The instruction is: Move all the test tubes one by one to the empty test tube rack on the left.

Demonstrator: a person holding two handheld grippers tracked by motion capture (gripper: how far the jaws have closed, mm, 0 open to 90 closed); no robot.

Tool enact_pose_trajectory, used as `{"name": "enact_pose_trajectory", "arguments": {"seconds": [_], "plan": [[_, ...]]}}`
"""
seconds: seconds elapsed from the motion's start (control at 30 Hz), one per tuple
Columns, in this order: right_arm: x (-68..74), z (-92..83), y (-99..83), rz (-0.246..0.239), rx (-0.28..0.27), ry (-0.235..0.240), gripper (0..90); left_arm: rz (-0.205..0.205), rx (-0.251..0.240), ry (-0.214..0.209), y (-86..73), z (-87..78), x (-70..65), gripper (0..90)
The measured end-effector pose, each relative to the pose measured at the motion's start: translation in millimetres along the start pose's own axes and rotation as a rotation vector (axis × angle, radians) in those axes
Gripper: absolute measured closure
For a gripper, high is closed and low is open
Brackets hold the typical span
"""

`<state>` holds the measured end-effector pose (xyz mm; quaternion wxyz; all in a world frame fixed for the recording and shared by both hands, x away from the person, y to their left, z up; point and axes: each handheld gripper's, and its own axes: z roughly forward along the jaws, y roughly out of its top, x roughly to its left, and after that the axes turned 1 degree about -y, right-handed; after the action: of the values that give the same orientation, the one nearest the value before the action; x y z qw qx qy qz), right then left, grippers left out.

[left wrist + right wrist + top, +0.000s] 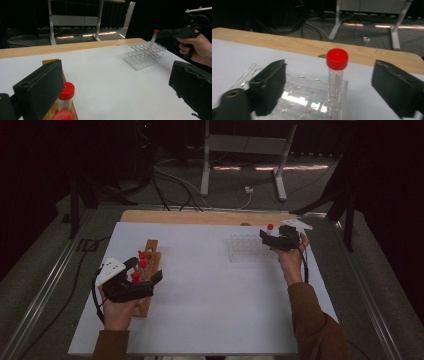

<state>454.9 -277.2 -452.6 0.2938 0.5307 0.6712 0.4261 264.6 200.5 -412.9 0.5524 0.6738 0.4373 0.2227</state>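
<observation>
Red-capped and clear-walled, the test tube [336, 72] stands upright in a hole at the near right corner of the clear plastic rack [294, 100], as your right gripper view has it. Your right gripper [272, 240] sits at that rack on the far right of the white table [215, 290], and its jaws stand apart on either side of the tube with a gap to each pad, so nothing is gripped. In the left gripper view the same tube [153, 38] rises from the far corner of the rack [145, 55], with your right gripper [172, 32] level with its cap.

Your left gripper [145, 277] rests over the wooden rack [150, 247] on the left side of the table, well apart from the plastic one. Its jaws are wide open and hold nothing. Several red-capped tubes [142, 262] stand in that wooden rack; in the left gripper view one red-capped tube [65, 98] stands just beside the left jaw, with a second red cap [62, 116] at the bottom edge below it. I cannot tell whether the pad touches it.
</observation>
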Motion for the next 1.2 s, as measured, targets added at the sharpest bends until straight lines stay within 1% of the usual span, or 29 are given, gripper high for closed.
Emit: {"name": "enact_pose_trajectory", "arguments": {"seconds": [0.07,0.13,0.17,0.27,0.3,0.37,0.4,0.5,0.67,0.83,1.0,1.07,1.2], "plan": [[0.6,4.9,-1.5,-0.001,0.015,-0.021,27.2,0.001,0.001,0.000,0.1,-0.5,-0.1,0.6],[1.3,8.2,-3.6,-0.010,0.018,-0.036,40.5,0.001,0.000,0.004,0.1,-1.4,-0.2,0.6],[1.3,9.7,-4.6,-0.012,0.020,-0.050,44.4,0.002,0.000,0.004,0.1,-2.1,0.2,0.6],[0.1,12.8,-7.3,-0.006,0.025,-0.058,57.5,-0.002,-0.005,0.005,0.3,-4.4,0.9,0.6],[0.0,13.6,-7.9,-0.005,0.027,-0.051,60.3,-0.003,-0.008,0.003,0.5,-5.1,1.0,0.6],[1.0,14.7,-8.6,-0.013,0.026,-0.053,64.5,-0.005,-0.011,0.003,0.8,-6.0,1.1,0.6],[1.3,15.2,-8.6,-0.010,0.028,-0.051,65.6,-0.005,-0.012,0.003,0.9,-6.2,1.0,0.6],[2.1,16.3,-9.0,-0.002,0.032,-0.061,72.9,-0.005,-0.014,0.001,1.2,-6.3,0.7,0.6],[2.6,15.5,-8.7,-0.002,0.031,-0.075,74.6,-0.010,-0.014,0.000,1.0,-6.6,1.4,0.6],[3.5,11.1,-4.4,-0.002,0.002,-0.078,74.8,-0.009,-0.015,0.001,1.1,-6.6,1.4,0.6],[4.8,5.1,0.8,-0.023,-0.022,-0.083,74.8,-0.009,-0.012,0.002,0.8,-6.4,1.8,0.6],[4.0,2.4,3.0,-0.022,-0.030,-0.078,74.8,-0.010,-0.013,0.002,0.7,-6.4,1.8,0.6],[4.8,-3.9,8.2,-0.041,-0.055,-0.074,74.8,-0.010,-0.013,0.003,0.6,-6.1,1.9,0.6]]}}
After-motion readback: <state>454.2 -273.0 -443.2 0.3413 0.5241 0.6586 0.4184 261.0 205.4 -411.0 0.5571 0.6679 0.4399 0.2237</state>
